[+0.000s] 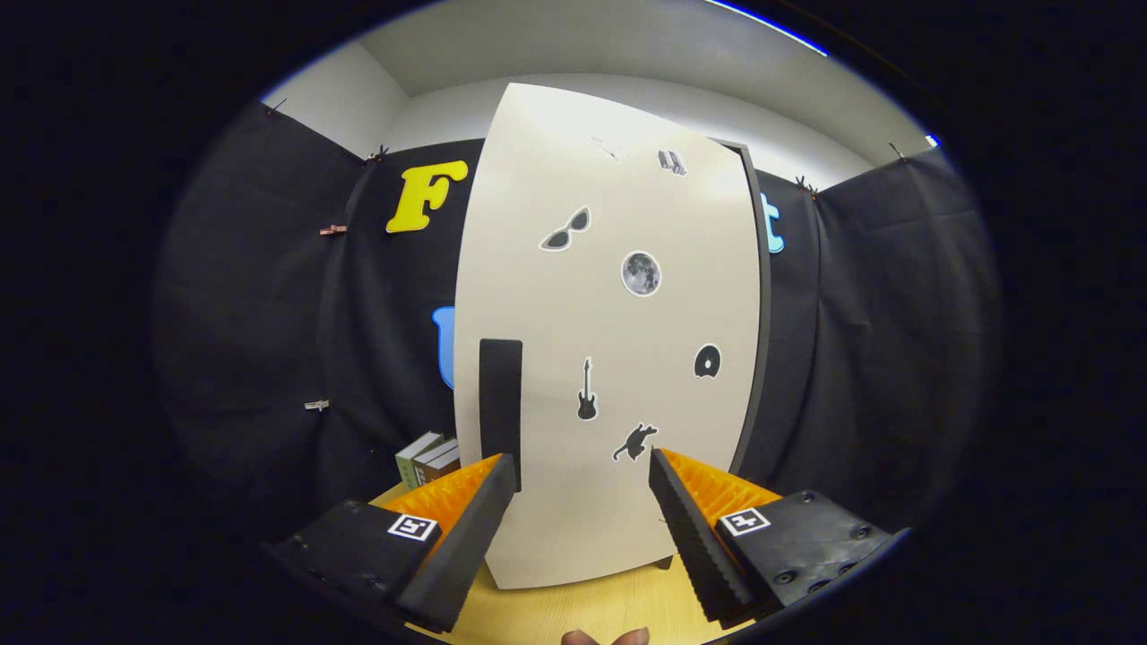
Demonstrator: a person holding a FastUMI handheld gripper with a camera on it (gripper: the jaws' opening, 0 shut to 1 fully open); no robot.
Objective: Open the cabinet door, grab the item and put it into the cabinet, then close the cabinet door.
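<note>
gripper (582,470) fingers were spread wide apart, nothing between them, pointed at the cabinet door (609,340). door was cream/white and looked closed, though the fisheye bend made the seam hard to judge; a dark cabinet edge (762,313) showed along its 3 o'clock side. black vertical handle (500,399) sat low on the door toward 9 o'clock, just above and beyond the tip of the left finger (466,520), not touching as far as i could tell. right finger (694,528) sat near the door's lower 5 o'clock area. stickers on the door: sunglasses (564,230), moon (641,273), guitar (587,391), a cat-like shape (634,442), a dark round one (707,361). small stack of books (428,459) stood at 8 o'clock from the door, beside it, on the light wooden tabletop (573,609). that was likely the item to stow. fingertips of a person's hand (605,637) showed at 6 o'clock below the fingers.
</note>
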